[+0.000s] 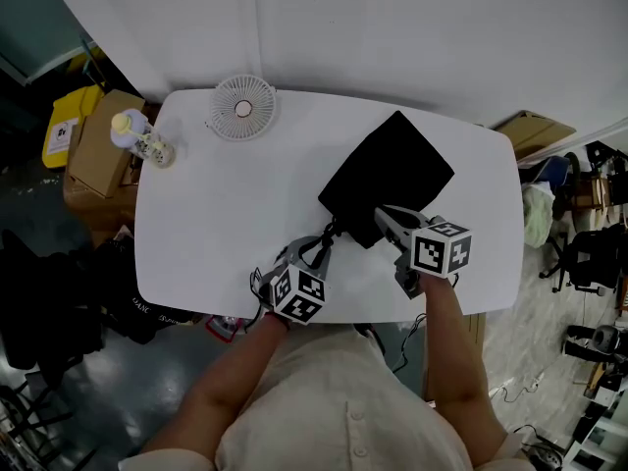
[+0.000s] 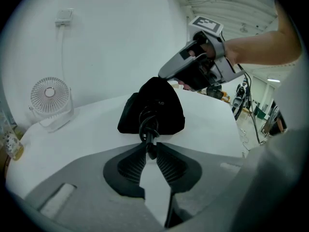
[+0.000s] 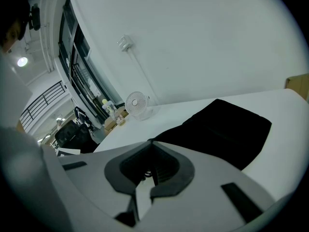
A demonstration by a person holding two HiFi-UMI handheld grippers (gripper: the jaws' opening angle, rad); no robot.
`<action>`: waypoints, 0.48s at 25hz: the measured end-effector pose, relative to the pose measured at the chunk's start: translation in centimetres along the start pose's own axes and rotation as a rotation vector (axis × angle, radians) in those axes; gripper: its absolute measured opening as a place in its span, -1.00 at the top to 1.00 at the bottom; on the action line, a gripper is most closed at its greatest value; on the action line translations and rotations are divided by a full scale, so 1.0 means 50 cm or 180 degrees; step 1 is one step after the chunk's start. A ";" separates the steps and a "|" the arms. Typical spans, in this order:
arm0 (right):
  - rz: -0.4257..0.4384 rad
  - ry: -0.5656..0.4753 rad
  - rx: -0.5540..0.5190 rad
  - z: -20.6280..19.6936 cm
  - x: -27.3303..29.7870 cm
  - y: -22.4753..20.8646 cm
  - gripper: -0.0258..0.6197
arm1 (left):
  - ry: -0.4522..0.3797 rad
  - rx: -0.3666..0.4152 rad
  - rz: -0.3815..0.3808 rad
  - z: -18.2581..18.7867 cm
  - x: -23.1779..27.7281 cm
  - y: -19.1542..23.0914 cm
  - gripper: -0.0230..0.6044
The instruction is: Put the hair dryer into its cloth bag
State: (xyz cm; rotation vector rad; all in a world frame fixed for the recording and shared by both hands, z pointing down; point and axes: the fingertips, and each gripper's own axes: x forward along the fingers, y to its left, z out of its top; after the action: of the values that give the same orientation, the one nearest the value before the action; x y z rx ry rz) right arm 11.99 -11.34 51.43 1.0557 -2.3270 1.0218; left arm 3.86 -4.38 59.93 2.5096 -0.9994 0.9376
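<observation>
The black cloth bag (image 1: 388,175) lies on the white table (image 1: 226,224), its mouth towards me. A looped black cord (image 2: 147,124) comes out of that mouth, and my left gripper (image 2: 151,146) is shut on it. In the head view the left gripper (image 1: 312,255) sits at the bag's near corner. My right gripper (image 1: 381,216) is shut on the bag's near edge and holds it a little off the table. The right gripper view shows its tips (image 3: 150,142) against the black cloth (image 3: 227,129). No hair dryer shows outside the bag.
A small white desk fan (image 1: 242,108) stands at the table's far left, with a small bottle (image 1: 147,143) near the left corner. Cardboard boxes (image 1: 98,145) and dark clutter sit on the floor to the left. Chairs and gear are at the right.
</observation>
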 end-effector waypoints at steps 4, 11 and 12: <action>-0.0006 -0.0010 0.0002 0.000 0.000 0.001 0.86 | 0.0031 -0.0002 -0.0009 -0.005 0.007 -0.002 0.73; -0.0010 -0.0016 -0.0002 0.000 -0.004 0.002 0.86 | 0.0087 -0.0105 -0.0006 -0.005 0.021 0.002 0.54; -0.0011 -0.0017 0.0000 0.000 -0.004 0.002 0.86 | 0.0094 -0.0146 -0.0023 -0.004 0.024 0.002 0.52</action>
State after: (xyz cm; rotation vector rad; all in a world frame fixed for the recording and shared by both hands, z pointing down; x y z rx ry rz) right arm 12.05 -11.21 51.28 1.0633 -2.3284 1.0191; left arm 4.36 -4.95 60.89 2.4533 -0.9911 0.9361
